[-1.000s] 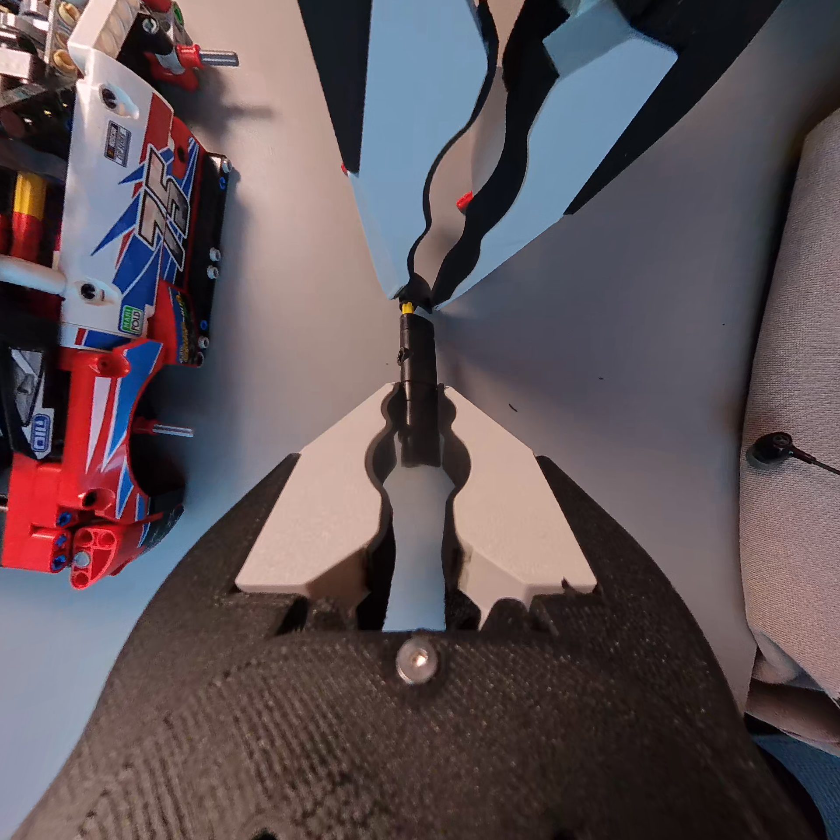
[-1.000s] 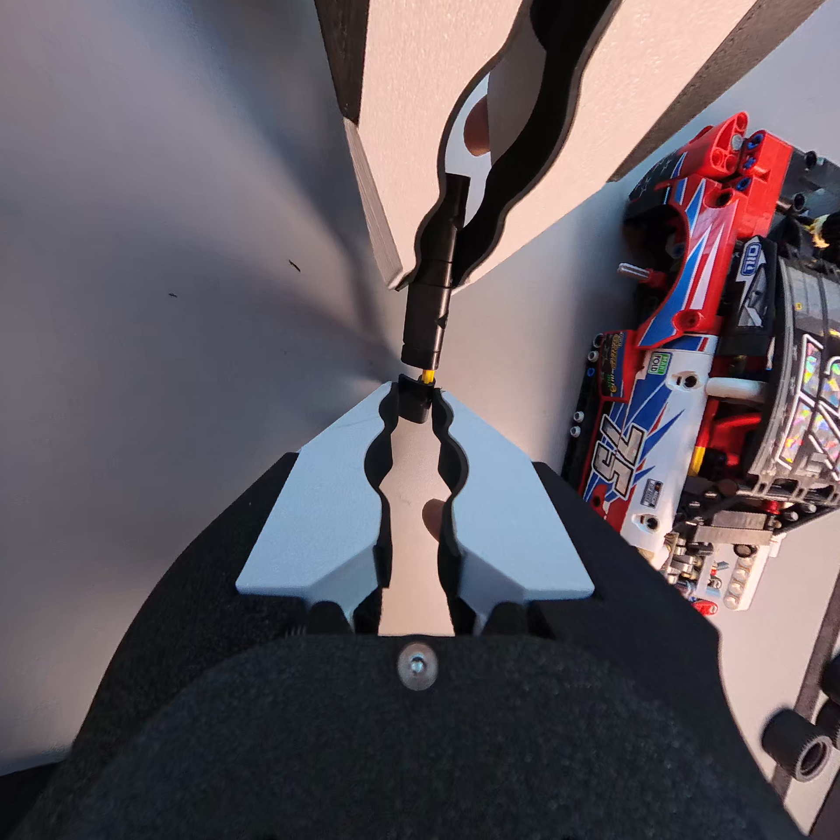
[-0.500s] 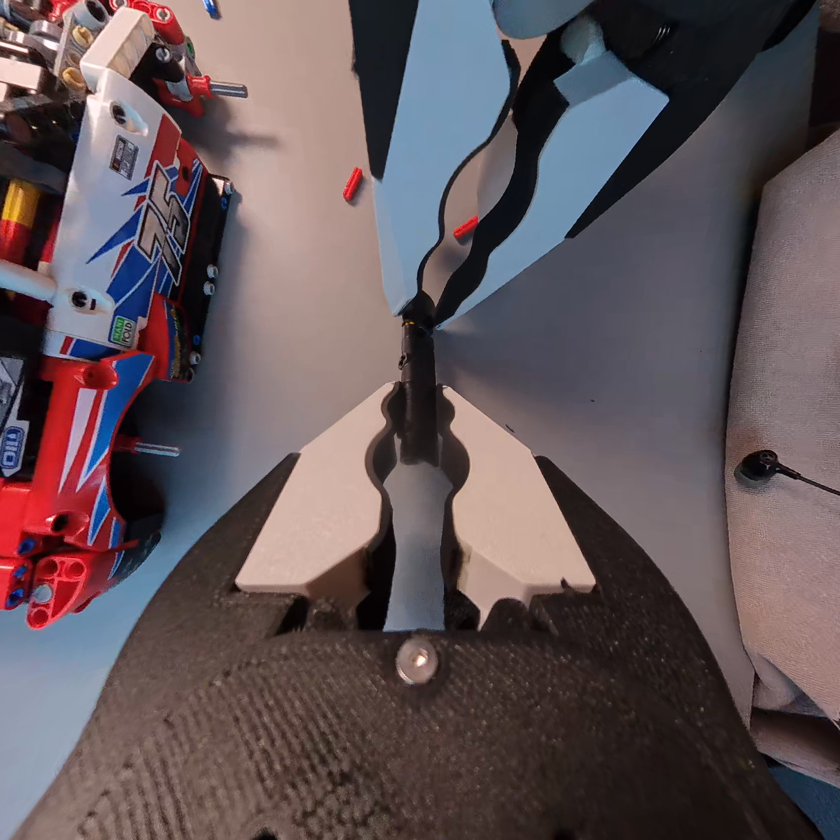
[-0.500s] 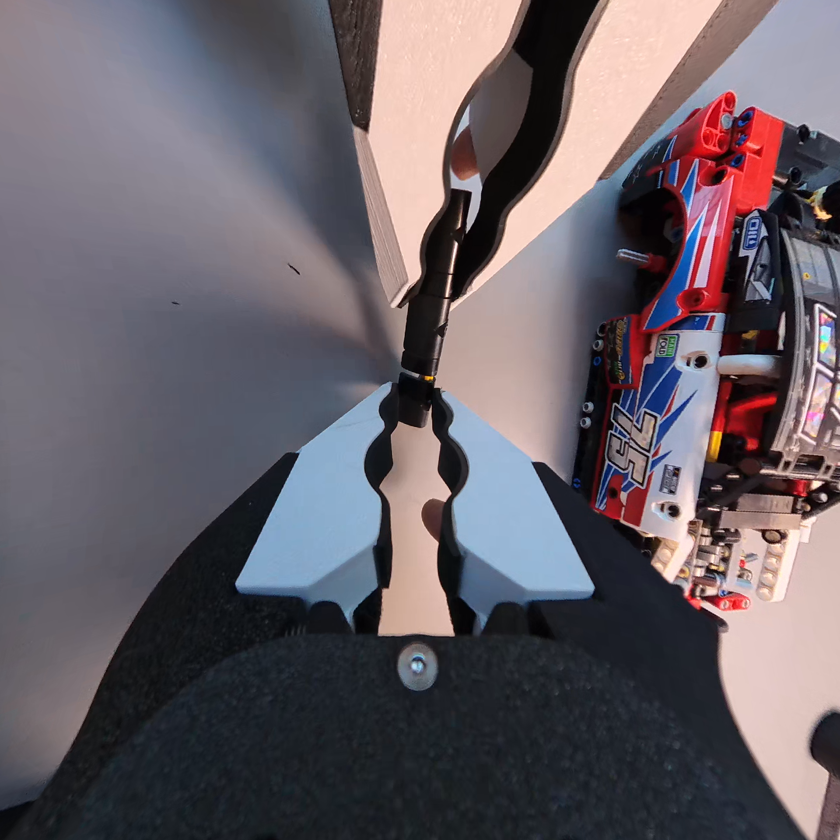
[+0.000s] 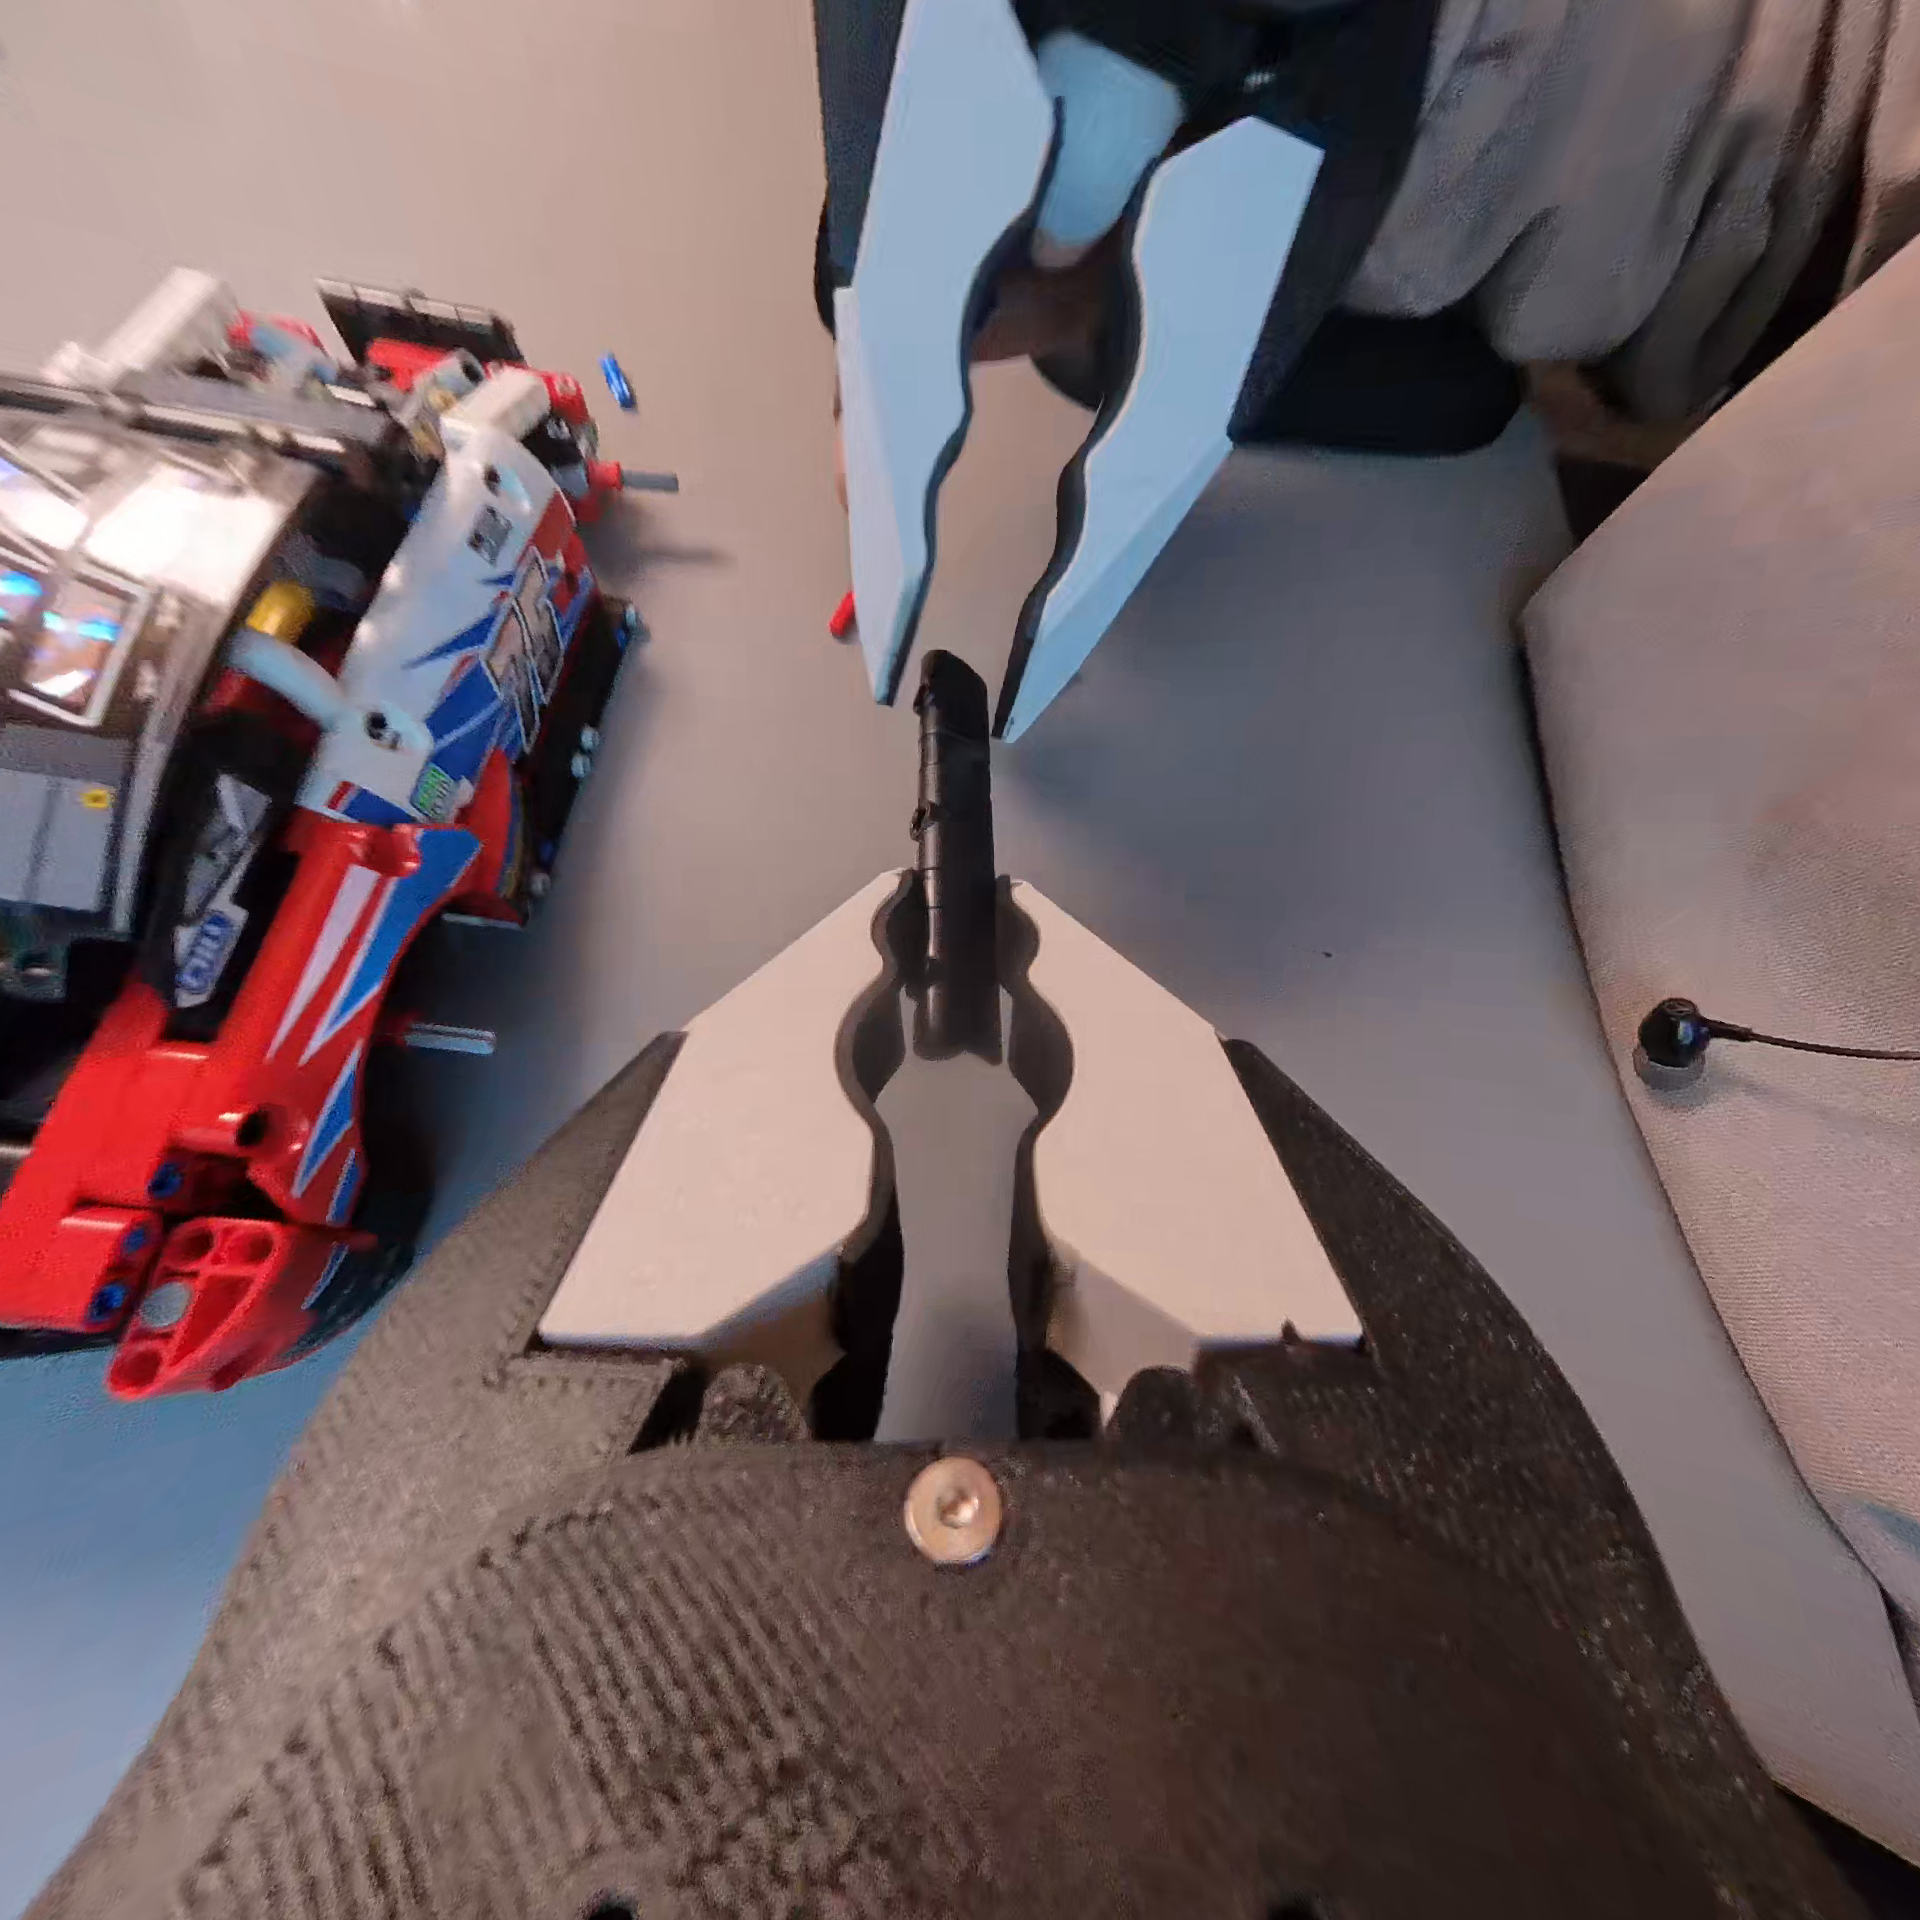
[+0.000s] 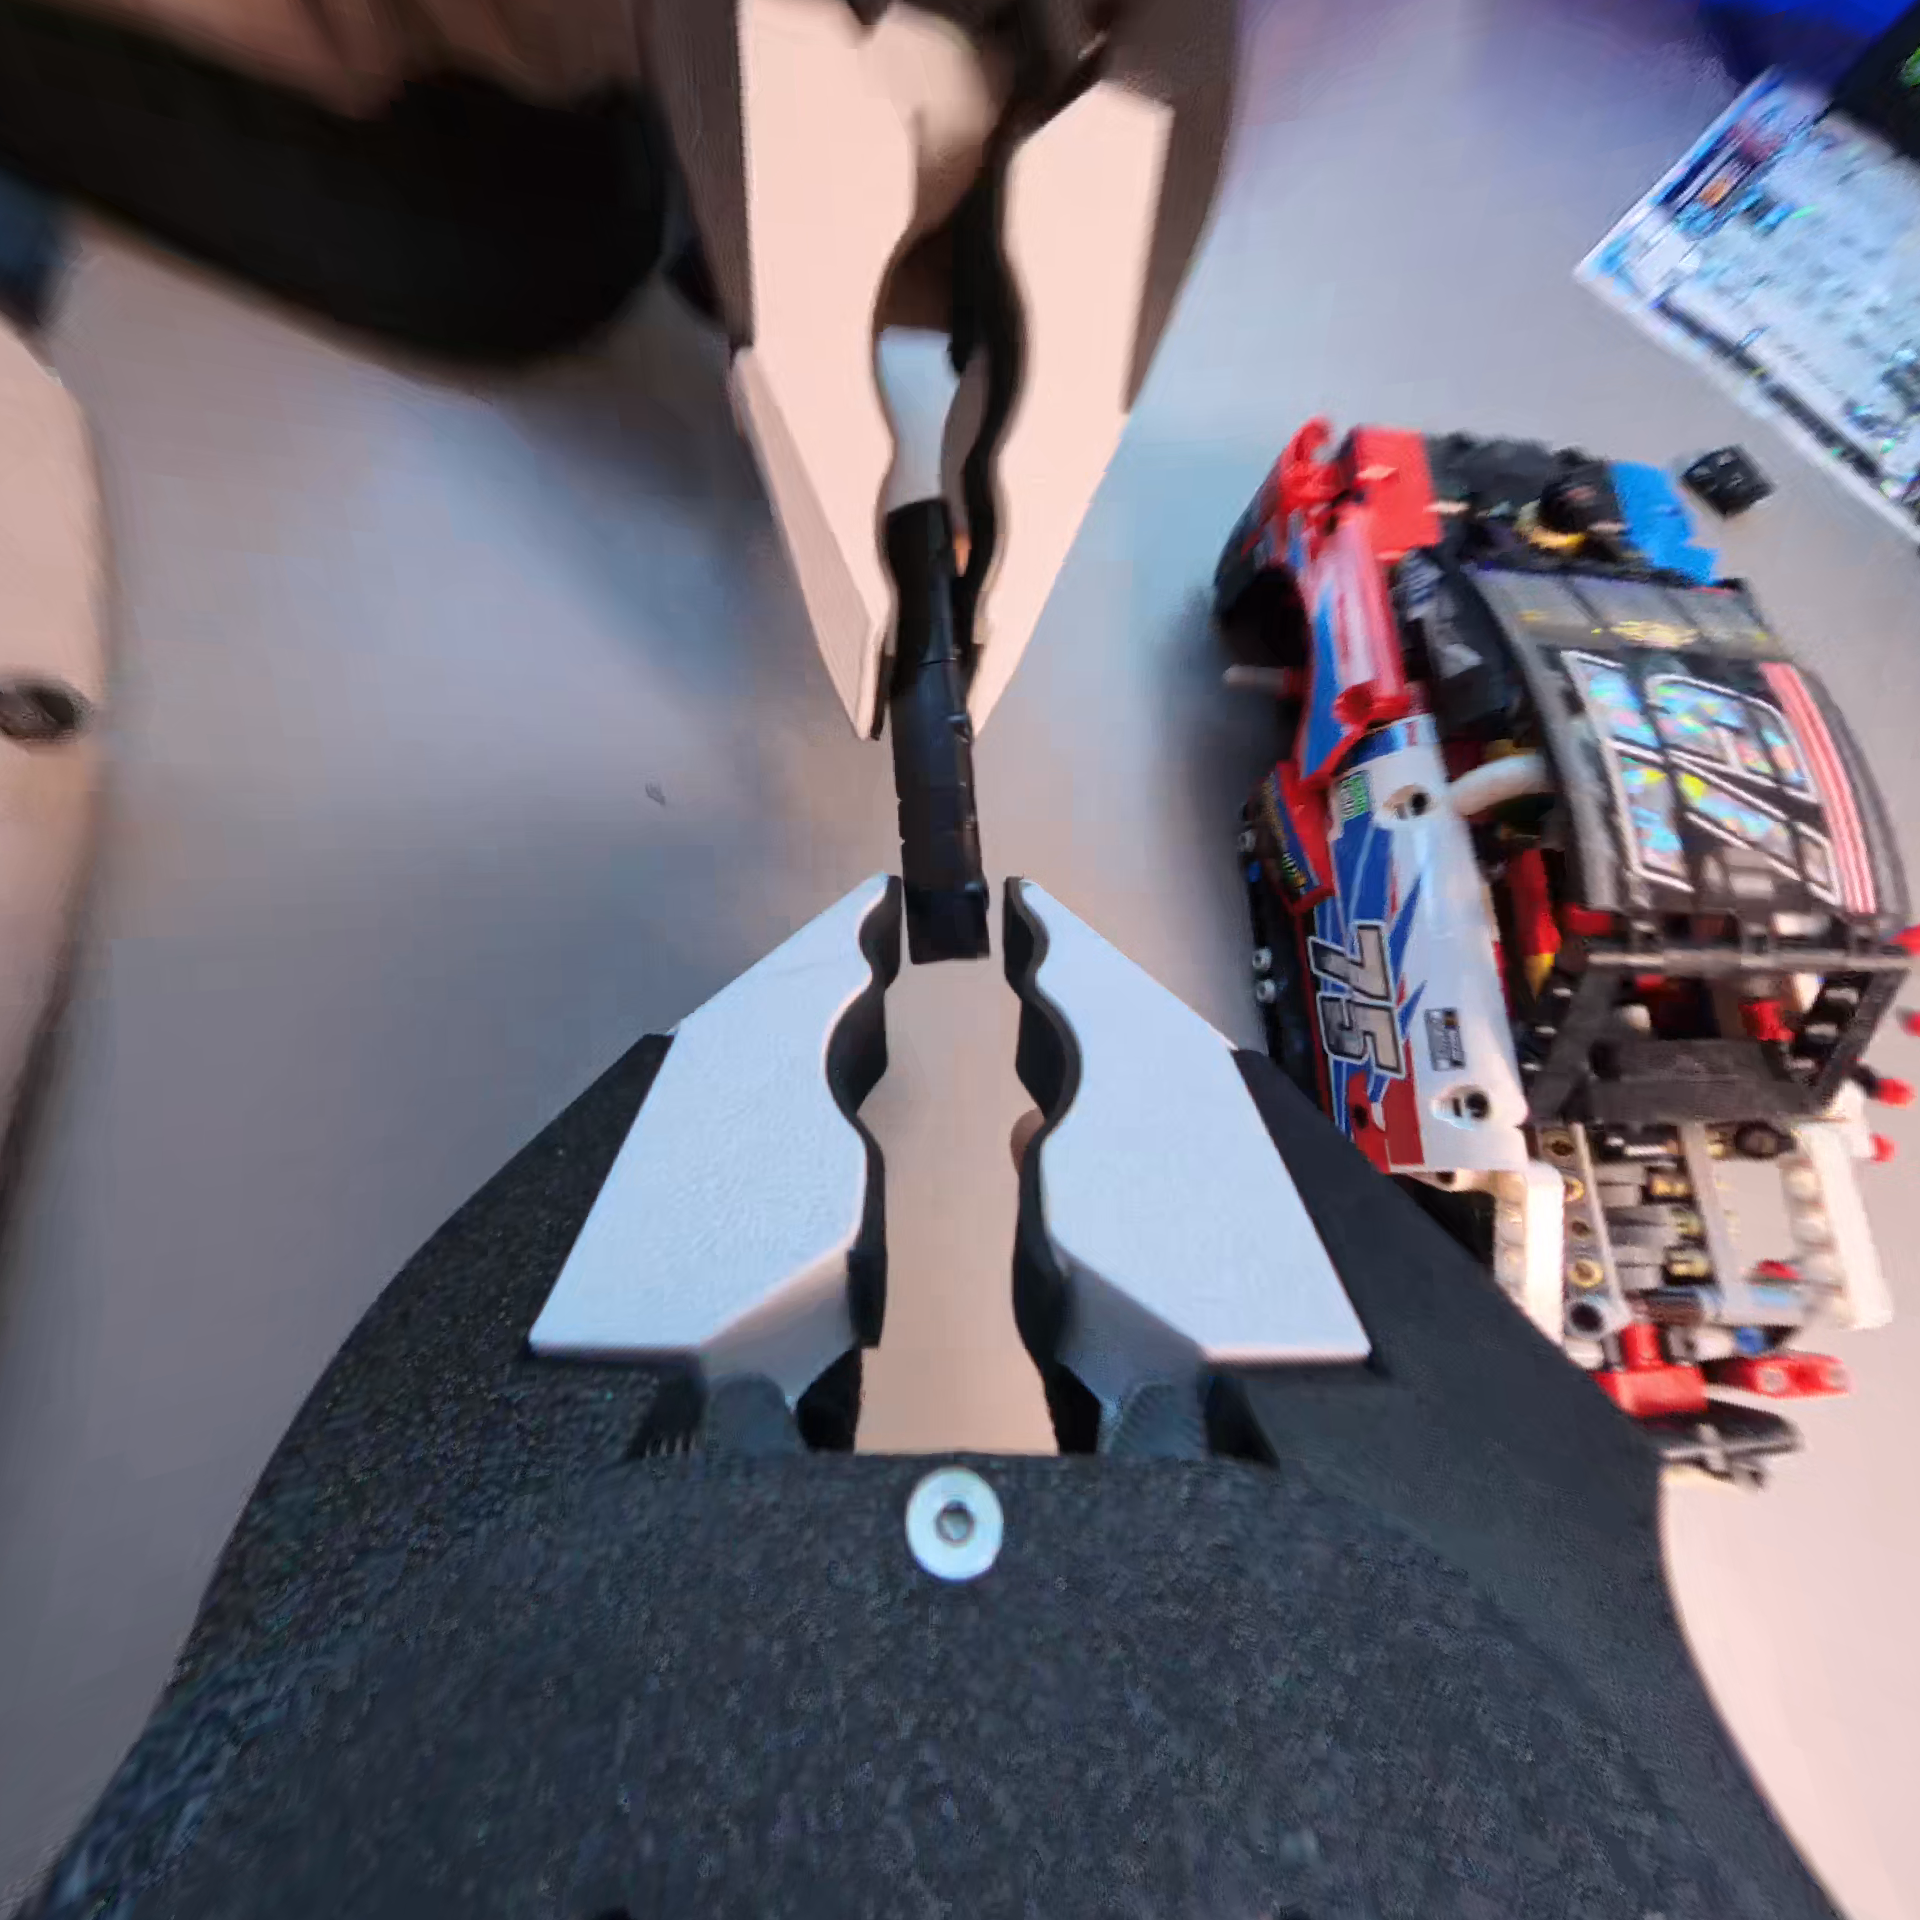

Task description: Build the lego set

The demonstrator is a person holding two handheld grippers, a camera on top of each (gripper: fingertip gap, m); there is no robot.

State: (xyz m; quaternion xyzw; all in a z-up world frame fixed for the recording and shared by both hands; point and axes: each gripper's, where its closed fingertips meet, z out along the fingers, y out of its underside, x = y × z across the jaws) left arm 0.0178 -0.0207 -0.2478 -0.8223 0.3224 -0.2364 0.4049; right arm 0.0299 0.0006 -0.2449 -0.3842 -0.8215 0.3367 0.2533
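My left gripper [image 5: 951, 883] is shut on a long black LEGO rod assembly [image 5: 951, 821] and holds it above the grey table. My right gripper [image 6: 945, 894] faces it tip to tip. Its fingers stand slightly apart on both sides of the rod's far end [image 6: 943, 920], with small gaps showing. In the right wrist view the left gripper [image 6: 930, 717] grips the rod's other end. In the left wrist view the right gripper [image 5: 948, 712] is open around the rod tip. The red, white and blue LEGO race car [image 5: 343, 831] sits on the table, also in the right wrist view [image 6: 1558, 883].
A beige fabric cushion [image 5: 1766, 831] with a small black wired plug [image 5: 1668, 1034] borders the table. A red pin [image 5: 842, 613] and a blue pin [image 5: 616, 376] lie near the car. An instruction booklet [image 6: 1818, 260] and a small black part [image 6: 1725, 478] lie beyond the car.
The right gripper pressed its small black part with the yellow pin onto the rod until the yellow vanished, then opened. Both grippers have tilted, so more of the car shows.
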